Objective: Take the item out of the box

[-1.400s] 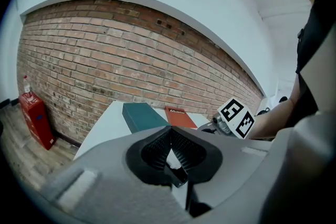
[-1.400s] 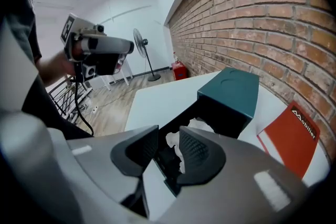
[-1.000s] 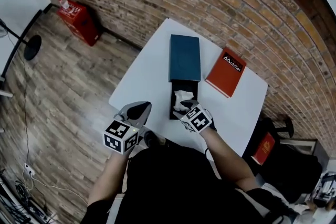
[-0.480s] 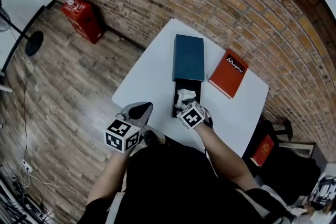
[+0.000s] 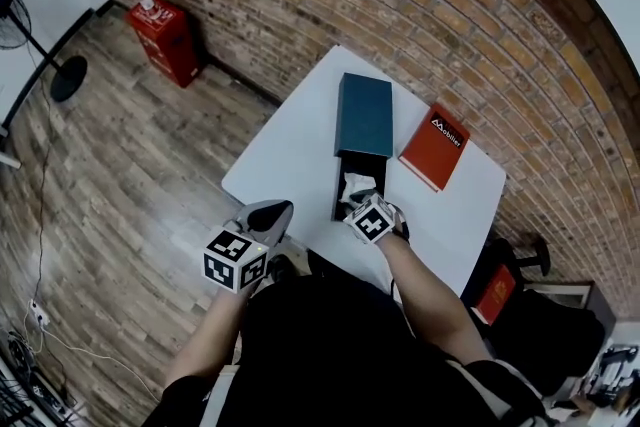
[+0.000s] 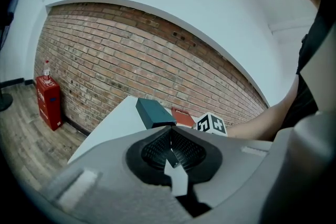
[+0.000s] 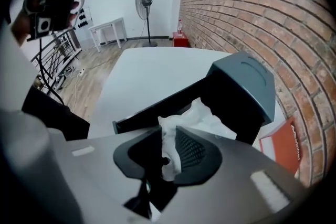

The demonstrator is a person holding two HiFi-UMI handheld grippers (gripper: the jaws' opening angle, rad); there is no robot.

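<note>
**Item pinched in tray, not yet lifted**

Item [image 7: 202, 115] sits in the pulled-out tray [image 5: 338, 195] of the box [image 5: 364, 115], at table [image 5: 290, 165] centre. Right gripper [image 5: 362, 203] points steeply down into the tray's near end. Its jaws have just been closing and are now narrowed onto a fold of the item; a ribbed pad [image 7: 194, 152] presses into the white material. Judgement: the grasp is made and the lift is next. The hold is on a loose edge only, so the wrap could pull away from whatever it covers.

Left gripper [image 5: 268, 211] hangs off the table edge, at about 8 o'clock from the tray. Its jaws are closed together with nothing between them, and it is well apart from the box.

Materials:
- Item: white, crumpled, thin, like tissue or soft wrap. Irregular shape; contents not visible.
- Box: a rigid teal sleeve [image 7: 247, 81], matte with rounded corners, and a black tray with low straight walls that slides out toward the person.
- Red book [image 5: 434, 147]: flat, hard-edged, at 3 o'clock from the sleeve and apart from it.
- Table: smooth and white.
</note>
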